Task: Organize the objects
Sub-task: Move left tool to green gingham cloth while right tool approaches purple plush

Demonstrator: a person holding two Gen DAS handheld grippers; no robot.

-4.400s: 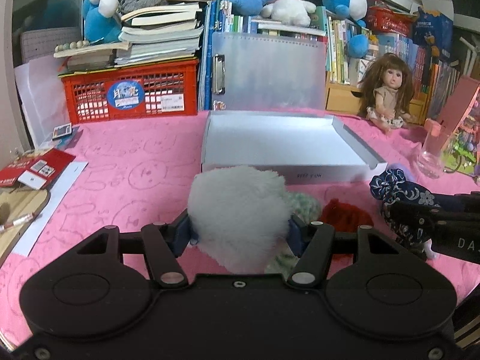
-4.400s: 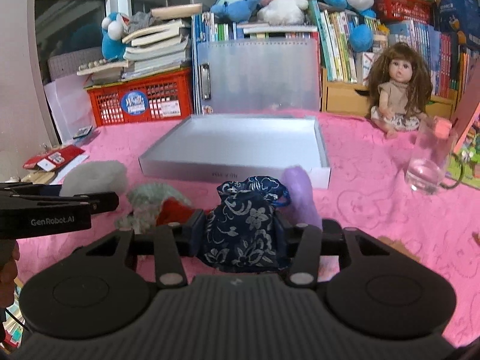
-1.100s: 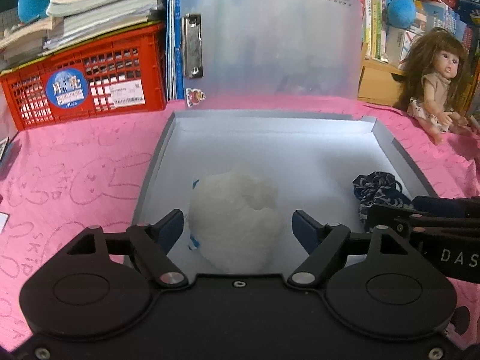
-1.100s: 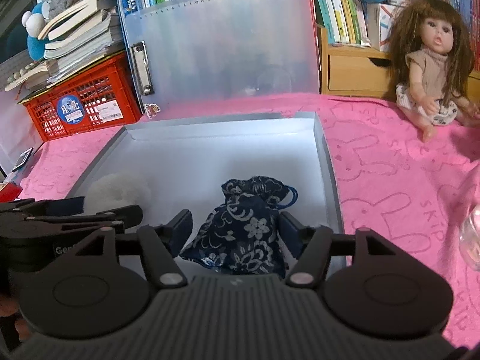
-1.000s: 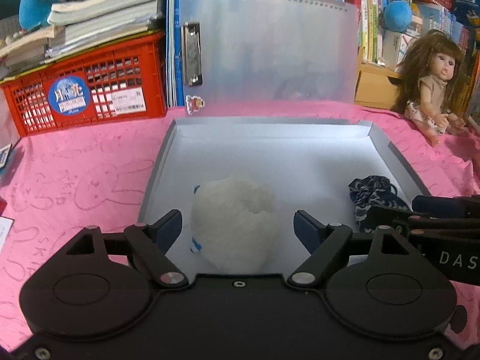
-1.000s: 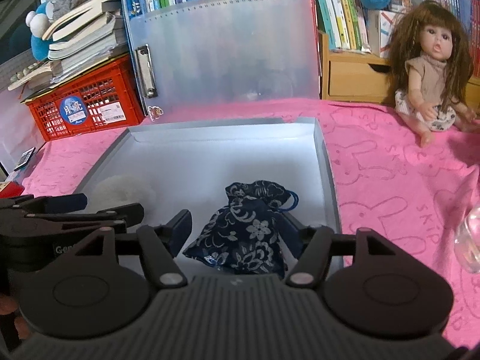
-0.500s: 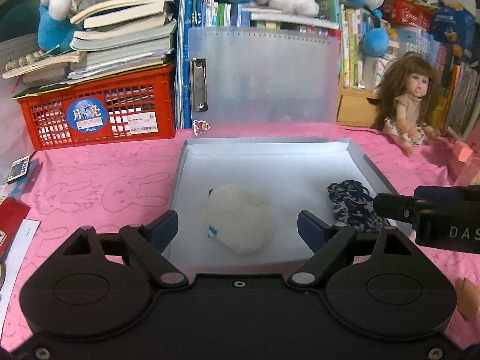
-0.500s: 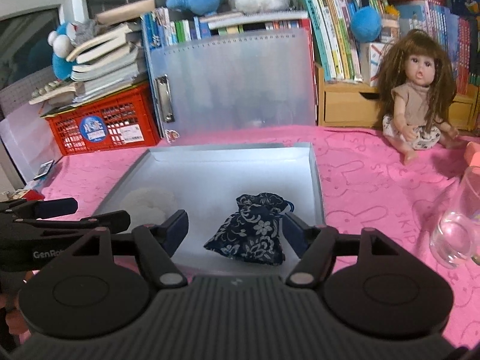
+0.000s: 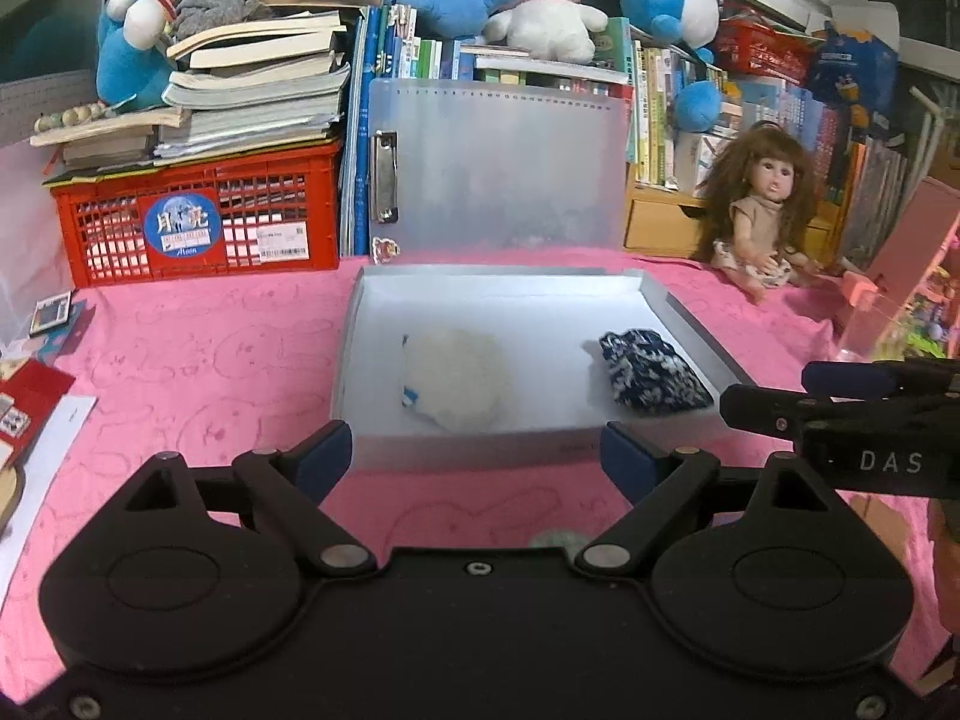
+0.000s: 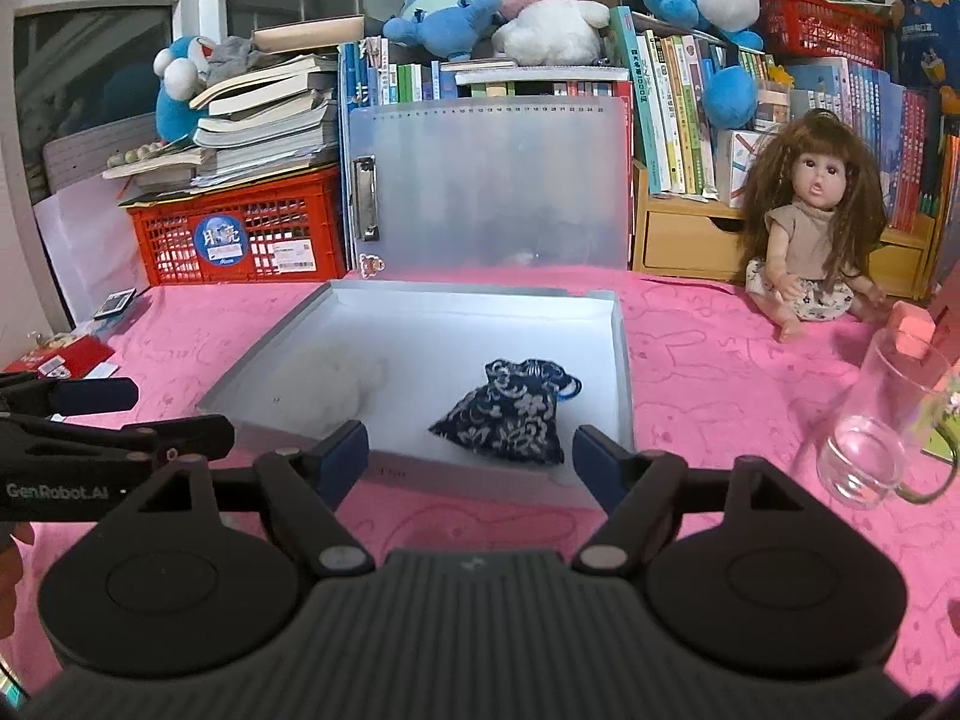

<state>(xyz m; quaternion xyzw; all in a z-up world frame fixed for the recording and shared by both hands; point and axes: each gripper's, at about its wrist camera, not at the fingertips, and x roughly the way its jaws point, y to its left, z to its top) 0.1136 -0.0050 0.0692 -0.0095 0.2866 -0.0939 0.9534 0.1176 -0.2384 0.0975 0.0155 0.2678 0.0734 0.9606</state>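
Gaping empty: "GenRobot.AI" left hand-held gripper (image 9: 477, 459), "DAS"-marked right hand-held gripper (image 10: 469, 447), before tray (image 10: 621, 360).

Fluffy pouch (image 9: 451, 380) left of patterned pouch (image 9: 651, 371), both in tray (image 9: 690, 324).

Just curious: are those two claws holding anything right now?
No. The left gripper and right gripper are both open and empty; the white puff and blue pouch lie in the tray.
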